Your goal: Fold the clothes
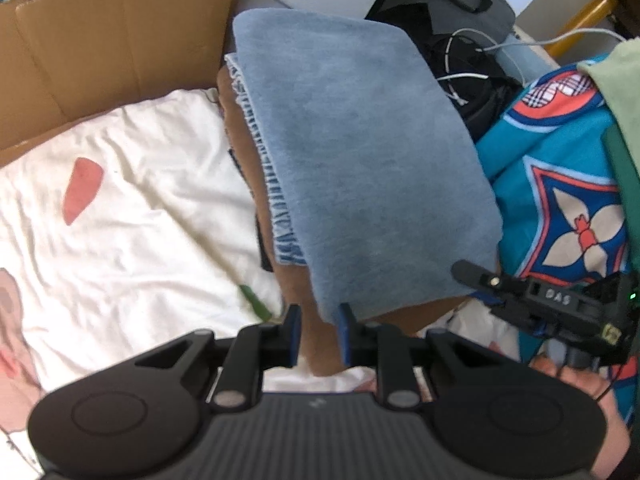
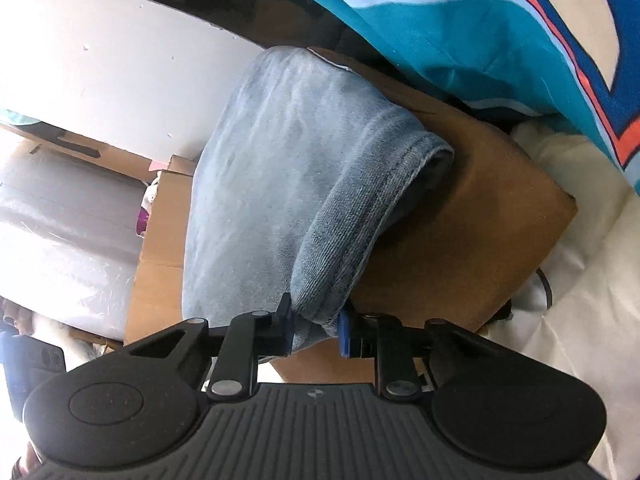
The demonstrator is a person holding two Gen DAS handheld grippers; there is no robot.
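Spreading under everything we see a white printed bedsheet point(image 1: 132, 208), with a cardboard box point(image 1: 112, 40) at its far left and a teal patterned blanket point(image 1: 560, 184) on the right. Between them lies a folded blue denim garment point(image 1: 360, 152), stacked on a folded brown garment point(image 2: 472, 216). Our left tongs point(image 1: 319, 334) pinch the near corner of the stack. Our right tongs point(image 2: 316, 330) pinch the denim's near hem corner. No earlier view lets us judge more.

a lived-in bedroom: rumpled printed bedsheet point(image 1: 132, 216), patterned teal blanket point(image 1: 560, 200), cardboard box point(image 1: 112, 40), folded clothes.
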